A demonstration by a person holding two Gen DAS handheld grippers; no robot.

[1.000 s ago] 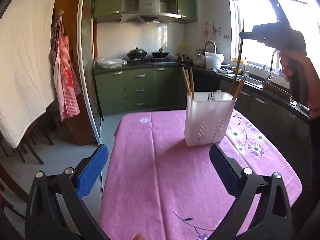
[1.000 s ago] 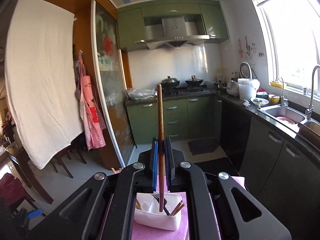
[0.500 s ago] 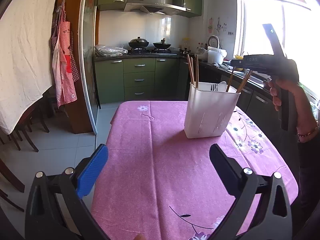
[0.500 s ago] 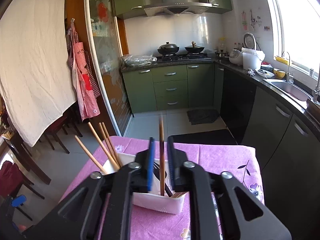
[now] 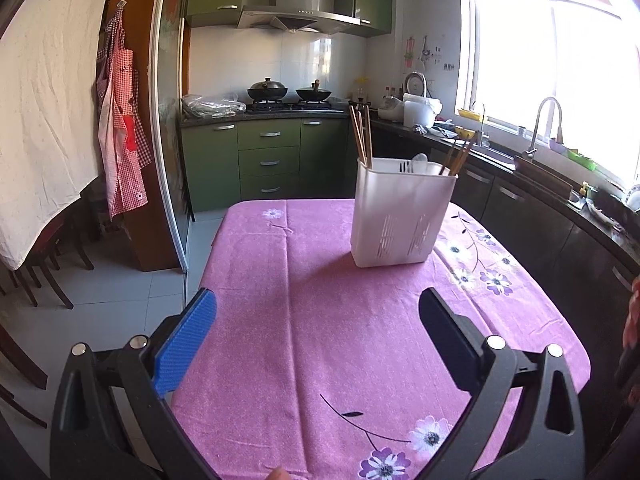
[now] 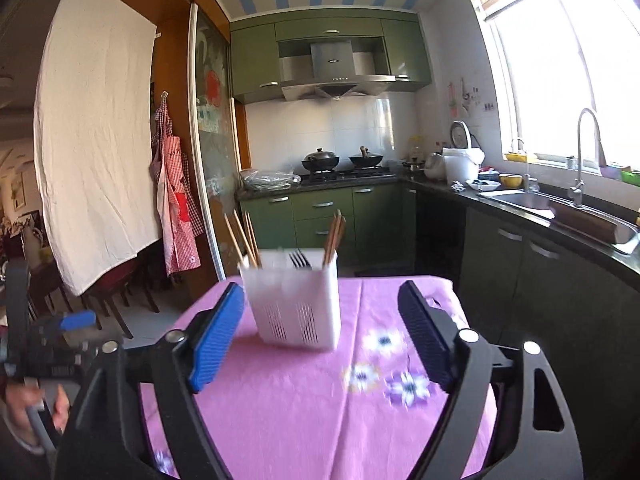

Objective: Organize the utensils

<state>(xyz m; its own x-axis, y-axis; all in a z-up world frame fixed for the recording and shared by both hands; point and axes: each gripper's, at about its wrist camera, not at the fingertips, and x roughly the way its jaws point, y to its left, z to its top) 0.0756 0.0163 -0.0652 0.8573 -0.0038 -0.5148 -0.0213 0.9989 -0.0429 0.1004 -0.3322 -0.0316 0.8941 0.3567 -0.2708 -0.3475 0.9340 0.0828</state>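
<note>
Kitchen: green cabinets (image 5: 268, 160) along the back wall, steel range hood (image 5: 298, 16) above two black pots (image 5: 267, 90) on the stove; dark counter with sink (image 6: 520, 200) and tap under a bright window on the right side. White sheet (image 5: 44, 92) and checked apron (image 5: 122, 128) hang on the left.

Table (image 5: 320, 320): covered edge to edge by a pink cloth with purple flowers along its right edge and near corner. Otherwise bare apart from one item.

Utensil holder (image 5: 400, 216): white plastic, slotted sides, upright toward the far right part of the table. Chopsticks (image 5: 362, 136) stand in its left and right ends; a fork (image 6: 300, 259) and a white spoon (image 5: 420, 159) sit in the middle.

Left claw (image 5: 318, 328): jaws spread wide, empty, above the near half of the table, well short of the holder.

Right claw (image 6: 320, 320): jaws opening, already wide, nothing between the pads; the holder stands just beyond the tips, untouched.
</note>
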